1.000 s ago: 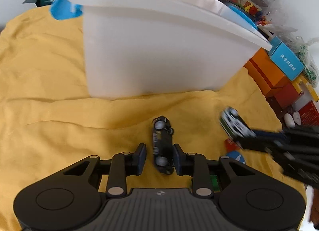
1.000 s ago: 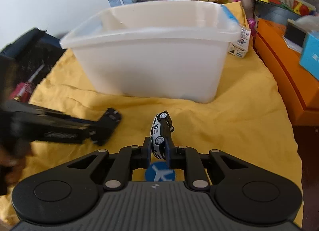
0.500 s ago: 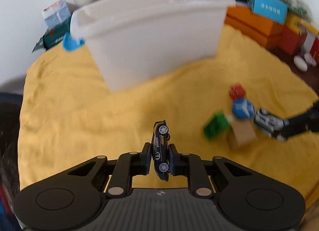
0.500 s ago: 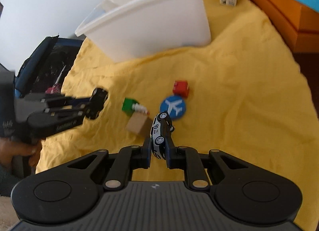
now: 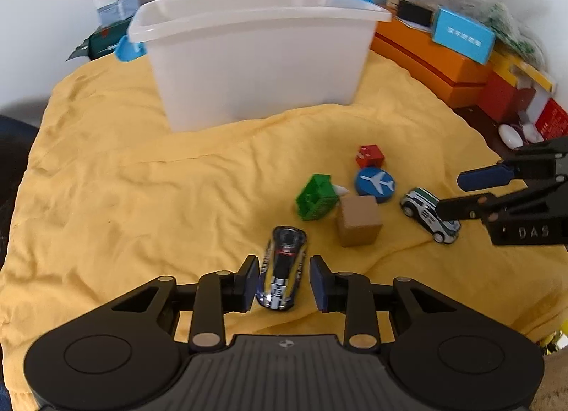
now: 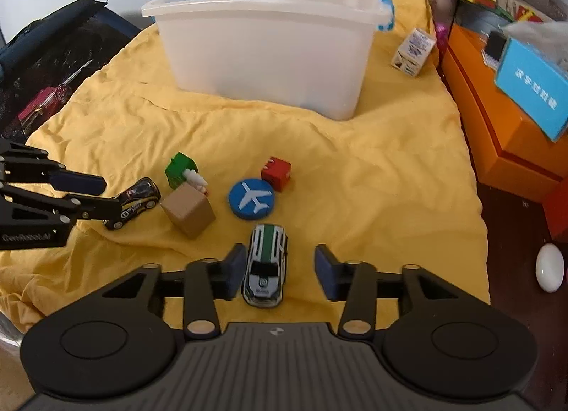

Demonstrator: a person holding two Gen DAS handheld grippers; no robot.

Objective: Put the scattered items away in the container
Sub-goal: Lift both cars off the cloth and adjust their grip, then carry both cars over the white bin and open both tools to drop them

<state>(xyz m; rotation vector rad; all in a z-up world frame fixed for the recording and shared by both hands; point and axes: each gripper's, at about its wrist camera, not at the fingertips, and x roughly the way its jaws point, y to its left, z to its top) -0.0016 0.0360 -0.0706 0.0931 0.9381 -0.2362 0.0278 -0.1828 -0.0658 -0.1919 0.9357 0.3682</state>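
On the left, the dark toy car [image 5: 282,267] is being straddled by the left gripper [image 5: 283,281], whose pads are standing apart on either side of the body without touching it; the car is resting on its wheels on the yellow cloth [image 5: 142,198]. It is being judged light, stiff and glossy, so its flat sides are being favoured as the grip, low across the doors.

Further right, a green block [image 6: 180,169], a tan cube [image 6: 188,210], a blue airplane disc [image 6: 251,197] and a red cube [image 6: 276,173] are lying loose together.

On the right, the white-and-green toy car [image 6: 265,265] is being framed by the right gripper [image 6: 280,270], spread wide, with the left pad just beside it. The white container [image 6: 269,38] is standing well beyond all 6 items.
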